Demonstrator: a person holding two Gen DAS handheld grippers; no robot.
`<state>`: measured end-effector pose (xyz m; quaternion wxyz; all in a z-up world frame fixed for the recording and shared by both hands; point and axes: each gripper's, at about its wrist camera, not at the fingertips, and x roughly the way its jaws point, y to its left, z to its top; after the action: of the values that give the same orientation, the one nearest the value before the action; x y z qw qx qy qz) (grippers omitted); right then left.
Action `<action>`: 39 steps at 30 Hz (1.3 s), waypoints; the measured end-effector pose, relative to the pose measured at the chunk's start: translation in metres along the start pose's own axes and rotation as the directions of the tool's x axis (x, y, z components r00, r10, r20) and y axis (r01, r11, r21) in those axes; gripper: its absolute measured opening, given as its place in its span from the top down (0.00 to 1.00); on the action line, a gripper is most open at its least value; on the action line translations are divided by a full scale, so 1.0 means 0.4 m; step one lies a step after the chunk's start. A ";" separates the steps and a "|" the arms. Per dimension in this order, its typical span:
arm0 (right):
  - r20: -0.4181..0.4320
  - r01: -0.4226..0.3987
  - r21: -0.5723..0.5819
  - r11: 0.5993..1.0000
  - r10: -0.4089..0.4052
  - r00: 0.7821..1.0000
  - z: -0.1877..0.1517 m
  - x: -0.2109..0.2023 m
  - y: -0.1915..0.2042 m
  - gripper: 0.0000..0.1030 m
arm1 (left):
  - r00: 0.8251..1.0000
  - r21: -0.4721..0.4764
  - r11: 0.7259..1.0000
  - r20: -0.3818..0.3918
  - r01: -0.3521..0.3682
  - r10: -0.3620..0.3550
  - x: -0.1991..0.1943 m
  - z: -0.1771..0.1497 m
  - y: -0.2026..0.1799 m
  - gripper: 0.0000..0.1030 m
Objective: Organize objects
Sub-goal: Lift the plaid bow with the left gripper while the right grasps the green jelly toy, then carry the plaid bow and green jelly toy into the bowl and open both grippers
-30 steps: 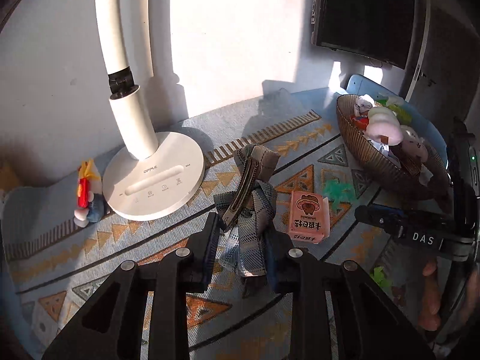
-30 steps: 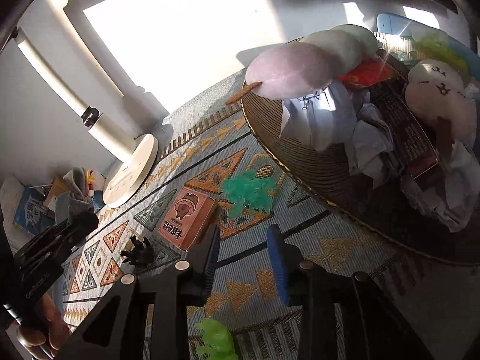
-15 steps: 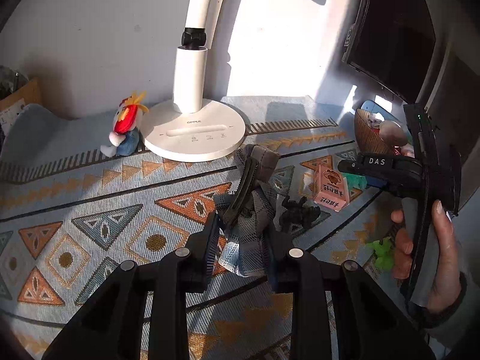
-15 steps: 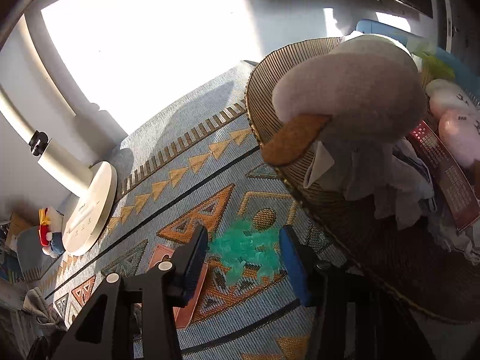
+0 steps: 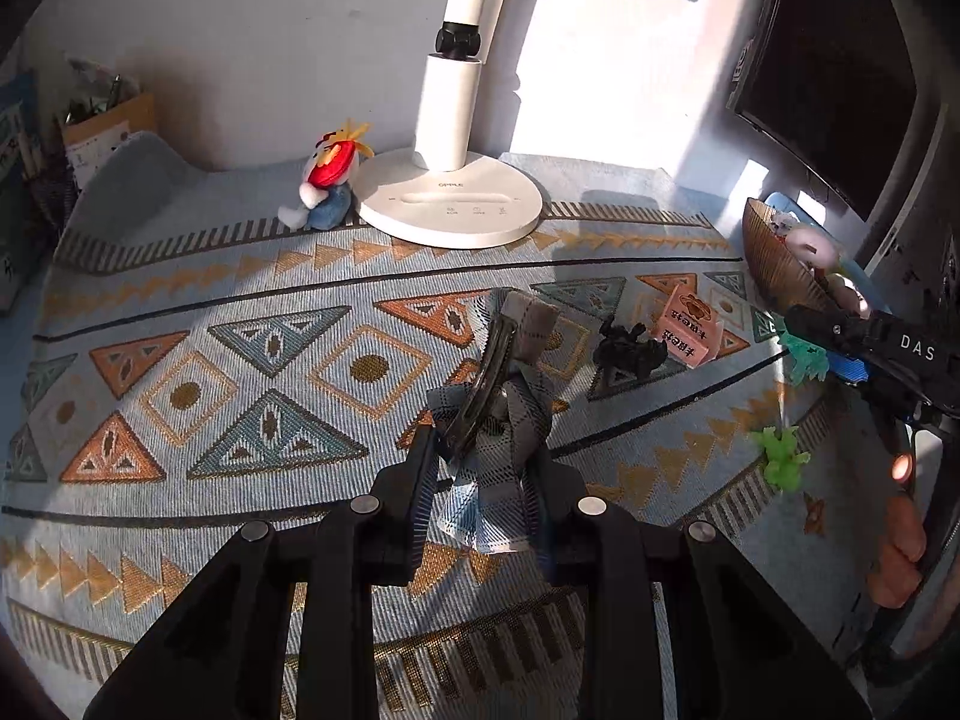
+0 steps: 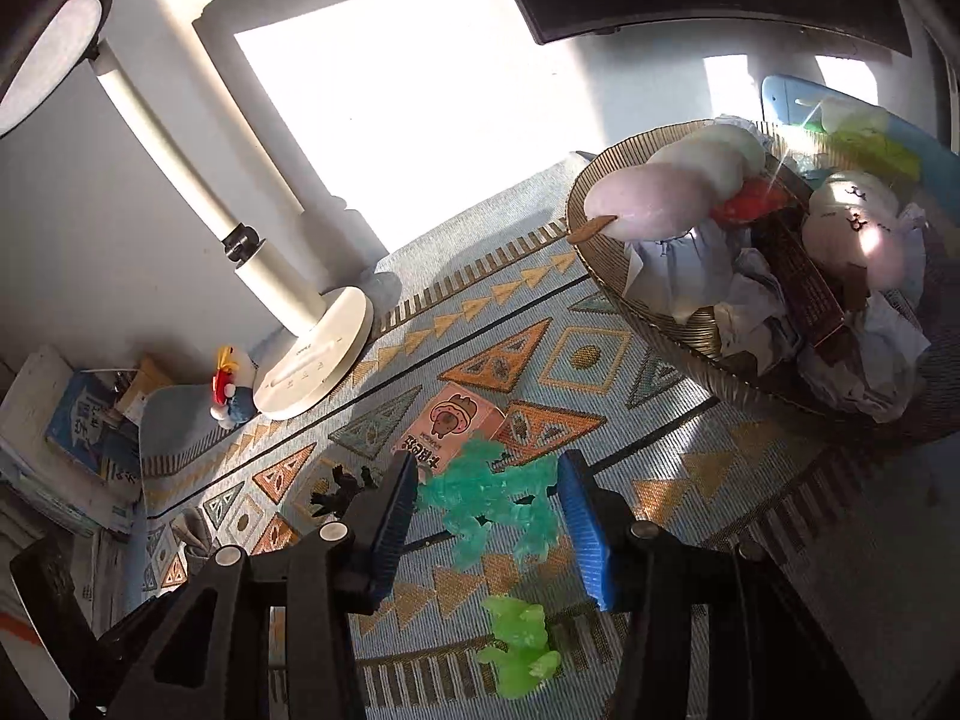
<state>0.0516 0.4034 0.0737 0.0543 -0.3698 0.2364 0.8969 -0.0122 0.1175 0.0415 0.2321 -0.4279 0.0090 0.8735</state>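
My left gripper is shut on a plaid fabric bow hair clip and holds it above the patterned mat. My right gripper is open, its blue pads on either side of a teal translucent toy that lies on the mat. The right gripper also shows in the left wrist view. A pink carton, a black toy figure and a green toy lie close by. A woven basket full of plush toys stands at the right.
A white desk lamp stands at the back with a small red-and-blue doll beside its base. A dark monitor is behind the basket. Books and boxes are stacked at the far left.
My right gripper has pulled back from the basket and come down around the teal toy. My left gripper has swung left and back with the bow clip still in it.
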 end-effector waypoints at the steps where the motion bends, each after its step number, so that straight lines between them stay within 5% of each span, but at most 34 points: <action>1: 0.003 -0.011 -0.017 1.000 0.011 1.000 -0.017 -0.026 -0.008 0.54 | 1.000 -0.012 1.000 0.005 -0.001 0.001 -0.006 -0.015 0.002 0.76; 6: -0.011 -0.007 -0.072 0.997 0.006 1.000 -0.090 -0.122 -0.102 0.54 | 0.999 -0.064 0.998 0.050 0.008 -0.005 -0.018 -0.069 0.003 0.76; 12: -0.014 0.109 -0.168 0.980 -0.113 0.994 -0.153 -0.136 -0.184 0.54 | 1.000 -0.061 0.998 0.015 0.004 -0.003 0.000 -0.078 -0.003 0.75; 22: -0.046 0.074 -0.202 0.977 -0.085 0.995 -0.169 -0.110 -0.205 0.52 | 1.000 -0.068 0.998 -0.014 0.015 -0.016 0.013 -0.079 -0.005 0.74; 32: -0.023 0.100 -0.272 0.957 -0.110 0.994 -0.187 -0.115 -0.192 0.53 | 0.999 -0.030 0.998 -0.002 -0.050 0.050 0.009 -0.079 -0.026 0.74; 36: -0.043 0.023 -0.199 0.980 -0.032 0.999 -0.165 -0.141 -0.215 0.54 | 1.000 -0.056 0.998 -0.006 0.013 -0.013 0.003 -0.056 -0.040 0.75; 39: -0.006 -0.006 -0.167 0.986 0.005 1.000 -0.112 -0.187 -0.229 0.54 | 1.000 0.010 1.000 0.012 0.019 -0.019 -0.011 0.002 -0.102 0.75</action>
<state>0.1587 0.4692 0.0626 0.0198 -0.3747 0.1616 0.9128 0.0066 0.1523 0.0527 0.2426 -0.4216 0.0077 0.8737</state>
